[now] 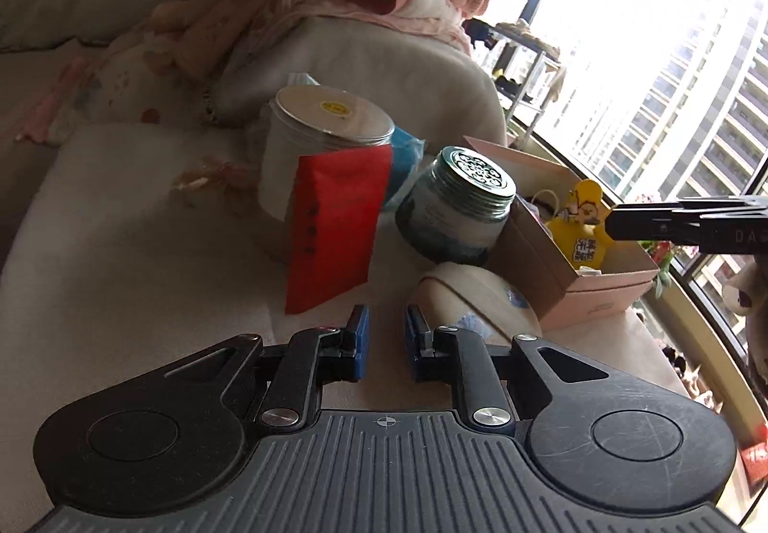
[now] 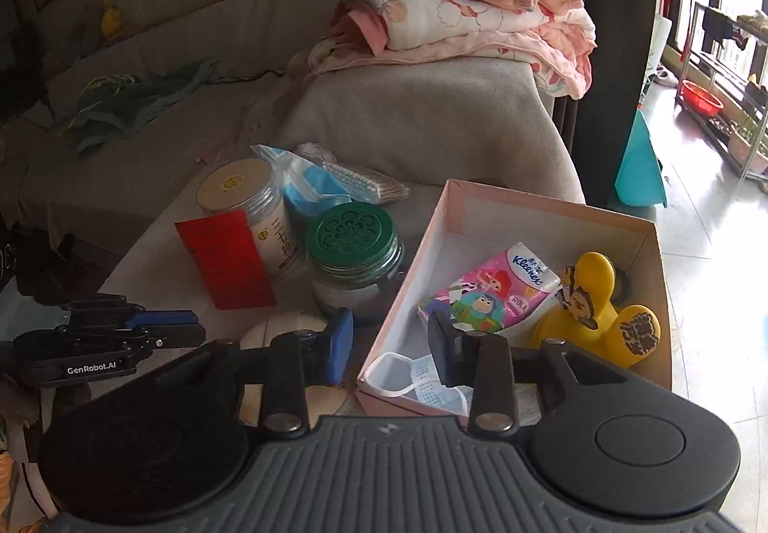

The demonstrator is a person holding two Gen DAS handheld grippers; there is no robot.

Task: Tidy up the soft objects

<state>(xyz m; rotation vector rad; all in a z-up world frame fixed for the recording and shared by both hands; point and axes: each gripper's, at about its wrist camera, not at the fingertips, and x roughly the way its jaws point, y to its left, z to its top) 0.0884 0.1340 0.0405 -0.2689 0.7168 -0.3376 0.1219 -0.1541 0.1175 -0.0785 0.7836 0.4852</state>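
Jaws parted (both grippers); two jars [image 2: 357,264].

Around the pink box [image 2: 552,216], its open top is offering a way in. The tissue pack [image 2: 494,288], yellow toy [image 2: 605,307] and face mask [image 2: 413,377] are crowding its near half. The green-lidded jar [image 2: 353,240] and red packet [image 2: 225,264] are blocking its left side.

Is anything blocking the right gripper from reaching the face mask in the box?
Nothing visible does. The right gripper hangs open over the pink box's near corner, with the face mask lying uncovered right beneath its fingers.
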